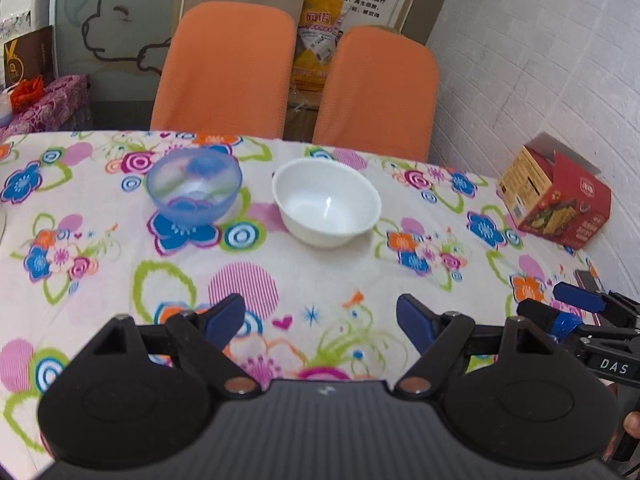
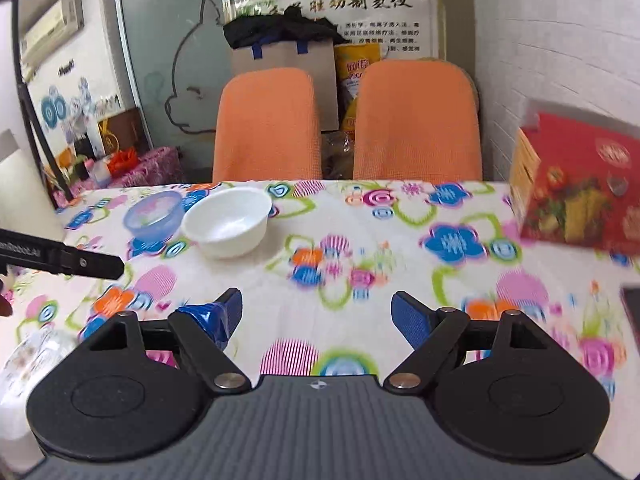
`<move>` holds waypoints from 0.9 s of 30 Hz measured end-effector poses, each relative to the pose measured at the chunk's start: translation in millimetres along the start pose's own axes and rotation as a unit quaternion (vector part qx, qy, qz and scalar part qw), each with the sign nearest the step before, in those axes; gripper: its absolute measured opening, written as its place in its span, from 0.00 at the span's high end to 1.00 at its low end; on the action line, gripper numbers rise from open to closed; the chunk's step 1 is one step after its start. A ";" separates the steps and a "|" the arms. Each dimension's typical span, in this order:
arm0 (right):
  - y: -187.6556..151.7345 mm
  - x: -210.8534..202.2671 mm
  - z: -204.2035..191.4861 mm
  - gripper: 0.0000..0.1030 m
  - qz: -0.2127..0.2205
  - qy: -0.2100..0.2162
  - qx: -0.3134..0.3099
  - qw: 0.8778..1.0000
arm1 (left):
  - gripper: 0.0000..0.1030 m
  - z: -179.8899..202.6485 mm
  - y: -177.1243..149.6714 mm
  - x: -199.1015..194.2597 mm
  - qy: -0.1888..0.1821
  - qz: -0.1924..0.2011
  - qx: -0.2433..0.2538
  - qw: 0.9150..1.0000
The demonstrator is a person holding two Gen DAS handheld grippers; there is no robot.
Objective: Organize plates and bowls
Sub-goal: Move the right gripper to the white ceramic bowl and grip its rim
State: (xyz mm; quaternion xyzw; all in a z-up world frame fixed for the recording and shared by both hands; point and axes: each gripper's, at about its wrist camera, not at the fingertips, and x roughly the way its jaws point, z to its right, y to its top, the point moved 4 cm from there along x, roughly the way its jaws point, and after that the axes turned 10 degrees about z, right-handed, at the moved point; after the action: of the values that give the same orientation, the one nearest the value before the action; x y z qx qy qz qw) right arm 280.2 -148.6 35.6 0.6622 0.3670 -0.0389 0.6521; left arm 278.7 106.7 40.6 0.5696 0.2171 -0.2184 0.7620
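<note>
A clear blue bowl (image 1: 195, 186) (image 2: 154, 214) and a white bowl (image 1: 326, 201) (image 2: 227, 222) stand upright side by side near the far edge of the flowered table (image 1: 100, 280) (image 2: 400, 240), blue one on the left. My left gripper (image 1: 320, 322) hovers open over the near part of the table, well short of both bowls, nothing between its blue pads. My right gripper (image 2: 318, 318) is open too, empty, with the bowls ahead to its left. It also shows at the left wrist view's right edge (image 1: 576, 308). A clear plate (image 2: 36, 352) lies at the lower left, partly hidden.
Two orange chair backs (image 1: 224, 68) (image 1: 378, 88) stand behind the far table edge. A red food box (image 1: 556, 196) (image 2: 580, 184) sits on the table's right side by the white brick wall. A dark phone (image 2: 632, 308) lies near the right edge.
</note>
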 end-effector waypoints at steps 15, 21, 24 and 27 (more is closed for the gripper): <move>34.2 154.2 -43.5 0.34 -0.066 0.038 -0.056 0.996 | 0.24 -41.7 47.8 115.4 0.026 -0.057 -0.170 0.983; 32.2 177.2 -58.6 0.34 -0.077 0.040 -0.103 0.991 | 0.25 -38.3 44.9 135.1 0.034 -0.066 -0.168 0.983; 30.5 186.4 -64.4 0.34 -0.084 0.041 -0.123 0.988 | 0.23 -36.3 44.6 143.5 0.039 -0.067 -0.164 0.983; 26.2 196.9 -68.3 0.34 -0.097 0.044 -0.139 0.985 | 0.22 -34.2 42.8 152.1 0.051 -0.071 -0.153 0.984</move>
State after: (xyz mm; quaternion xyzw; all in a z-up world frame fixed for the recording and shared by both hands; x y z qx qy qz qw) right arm 408.3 1.3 -37.0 0.5274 0.4597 -0.0220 0.7142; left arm 424.0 137.6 -23.3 0.4403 0.3260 -0.2066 0.8106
